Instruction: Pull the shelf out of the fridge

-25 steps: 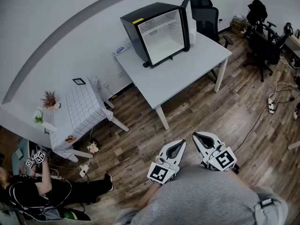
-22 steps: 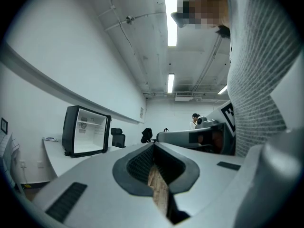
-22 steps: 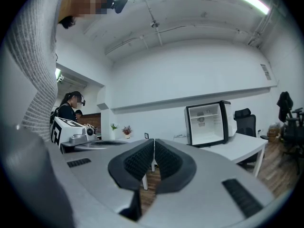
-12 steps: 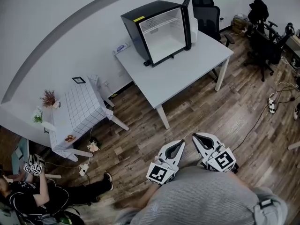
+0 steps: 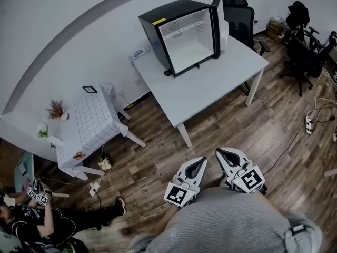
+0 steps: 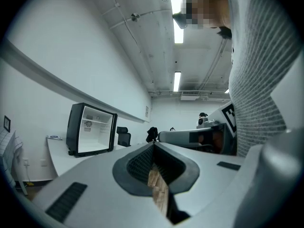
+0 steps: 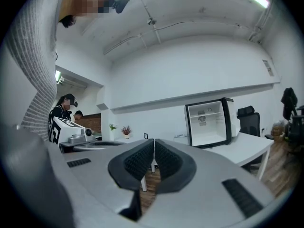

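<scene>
A small black fridge [image 5: 181,35] stands with its door open at the back of a grey table [image 5: 210,88]; a thin wire shelf [image 5: 181,30] sits high inside its white interior. The fridge [image 6: 90,129] shows far off in the left gripper view, and the fridge [image 7: 209,121] likewise in the right gripper view. My left gripper [image 5: 202,160] and right gripper [image 5: 219,152] are held close to my body over the wooden floor, well short of the table. Both are shut with nothing between their jaws.
A small table with a checked cloth [image 5: 89,123] stands at the left. Black office chairs [image 5: 239,22] sit behind and right of the grey table. A person [image 5: 37,220] sits on the floor at lower left. Cables [image 5: 310,123] lie on the floor at right.
The fridge and table have shifted slightly right and nearer in the head view. The person at lower left has lowered their hands. Both grippers stay shut.
</scene>
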Demonstrator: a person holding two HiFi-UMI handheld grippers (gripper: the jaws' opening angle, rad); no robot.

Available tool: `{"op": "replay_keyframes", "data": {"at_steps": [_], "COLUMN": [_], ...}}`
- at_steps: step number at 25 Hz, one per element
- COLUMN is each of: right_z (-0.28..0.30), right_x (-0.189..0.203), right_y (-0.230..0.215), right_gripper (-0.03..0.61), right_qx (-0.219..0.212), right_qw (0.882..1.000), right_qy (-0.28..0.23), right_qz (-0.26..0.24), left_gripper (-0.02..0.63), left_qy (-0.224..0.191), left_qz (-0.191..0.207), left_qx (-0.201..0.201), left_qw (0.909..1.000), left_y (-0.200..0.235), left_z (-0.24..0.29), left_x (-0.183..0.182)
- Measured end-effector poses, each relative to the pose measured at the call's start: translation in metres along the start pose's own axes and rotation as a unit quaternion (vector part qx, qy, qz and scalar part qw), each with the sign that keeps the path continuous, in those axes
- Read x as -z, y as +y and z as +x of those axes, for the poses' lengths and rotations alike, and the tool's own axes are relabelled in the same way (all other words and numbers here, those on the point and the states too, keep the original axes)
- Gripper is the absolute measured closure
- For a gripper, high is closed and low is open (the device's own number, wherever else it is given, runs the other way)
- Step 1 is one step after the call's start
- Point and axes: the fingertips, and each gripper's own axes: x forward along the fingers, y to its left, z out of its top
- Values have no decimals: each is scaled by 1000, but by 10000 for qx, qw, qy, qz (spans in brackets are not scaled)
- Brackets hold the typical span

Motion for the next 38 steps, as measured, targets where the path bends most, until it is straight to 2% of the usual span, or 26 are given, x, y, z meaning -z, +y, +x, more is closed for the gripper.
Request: {"op": "replay_keyframes", "data": {"at_steps": [8, 17, 22, 31, 38], "right_z": [19, 29, 34, 41, 46], "right_x": [-8, -36, -52, -59, -61], "right_y": [-70, -175, -224, -296, -330], "right_gripper": [565, 565, 565, 565, 565], "right_qx": [50, 132, 74, -88, -139], "right_qw": [10000, 9999, 9998, 9997, 9995], "right_qy": [4, -83, -179, -205, -251], "right_qz": [-7, 29, 11, 25, 102], "left_gripper": [601, 601, 601, 601, 601], "left_qy": [-11, -34, -75, -59, 24], "left_qz": [-86, -59, -17, 79, 193], "left_qx": [-5, 62, -77, -315, -341], "left_qw": [10000, 10000, 9999, 9995, 9992], "left_y": [24, 32, 44, 59, 62], "left_z": [70, 173, 221, 289, 320], "left_x": [2, -9, -17, -13, -11]}}
